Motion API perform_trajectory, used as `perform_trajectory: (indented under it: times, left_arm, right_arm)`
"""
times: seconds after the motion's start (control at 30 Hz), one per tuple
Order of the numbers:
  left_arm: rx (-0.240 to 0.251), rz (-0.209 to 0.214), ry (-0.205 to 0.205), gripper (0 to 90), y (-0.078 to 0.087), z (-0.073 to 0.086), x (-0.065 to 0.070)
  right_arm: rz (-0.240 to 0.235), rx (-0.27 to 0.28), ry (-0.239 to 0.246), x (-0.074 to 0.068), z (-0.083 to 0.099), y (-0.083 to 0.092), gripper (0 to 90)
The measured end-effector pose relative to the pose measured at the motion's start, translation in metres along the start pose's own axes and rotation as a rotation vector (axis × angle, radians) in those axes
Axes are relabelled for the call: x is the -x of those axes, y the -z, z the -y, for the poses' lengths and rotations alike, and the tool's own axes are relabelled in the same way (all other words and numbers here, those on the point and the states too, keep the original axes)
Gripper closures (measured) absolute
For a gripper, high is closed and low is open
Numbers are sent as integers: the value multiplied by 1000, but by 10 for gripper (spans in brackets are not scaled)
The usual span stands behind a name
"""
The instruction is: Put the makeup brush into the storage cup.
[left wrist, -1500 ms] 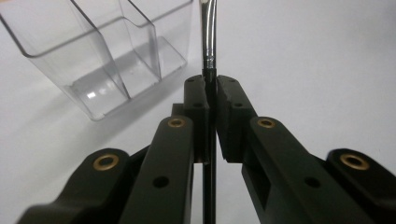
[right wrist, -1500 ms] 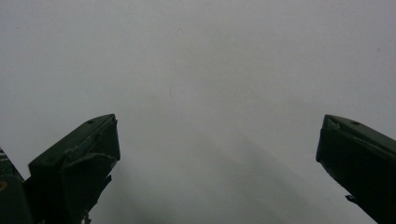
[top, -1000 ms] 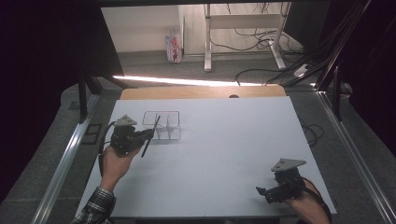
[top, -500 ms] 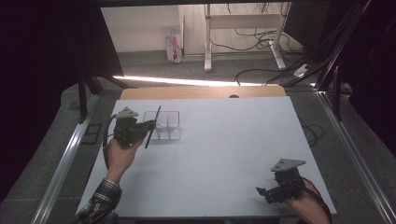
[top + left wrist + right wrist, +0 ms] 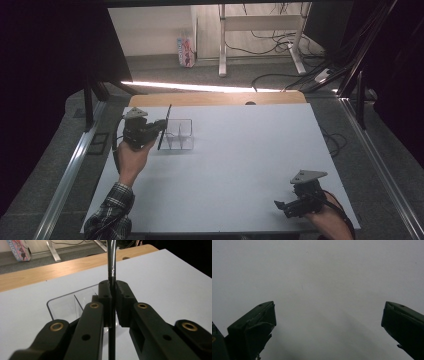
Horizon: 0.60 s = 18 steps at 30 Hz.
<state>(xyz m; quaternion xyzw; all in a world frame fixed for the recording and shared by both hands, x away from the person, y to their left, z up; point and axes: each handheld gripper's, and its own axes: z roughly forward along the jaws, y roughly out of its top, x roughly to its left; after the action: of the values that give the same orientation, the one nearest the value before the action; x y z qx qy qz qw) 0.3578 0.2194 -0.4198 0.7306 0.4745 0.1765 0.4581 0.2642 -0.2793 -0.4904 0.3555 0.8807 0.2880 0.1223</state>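
I am holding a thin black stick [image 5: 163, 128] clamped between the jaws of my left tongs [image 5: 156, 126], at the far left of the white table [image 5: 240, 165]. The stick is standing nearly upright, its top leaning slightly away from me. A clear plastic box [image 5: 181, 134], split by a divider, is sitting just to the right of the stick, almost touching it, so my left hand is by far the nearer one. My right tongs [image 5: 281, 206] are resting near the right corner, jaws wide apart and holding nothing. Compared with a second ago, my left hand has been carrying the stick farther from me and closer to the box, and tipping it straighter; my right hand has not moved.
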Motion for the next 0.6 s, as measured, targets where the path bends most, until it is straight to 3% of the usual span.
perform_trajectory:
  times: [0.6]
  left_arm:
    - [46,-37,2,839,-10,-16,-4]
  right_arm:
    - [1,1,1,0,0,0,0]
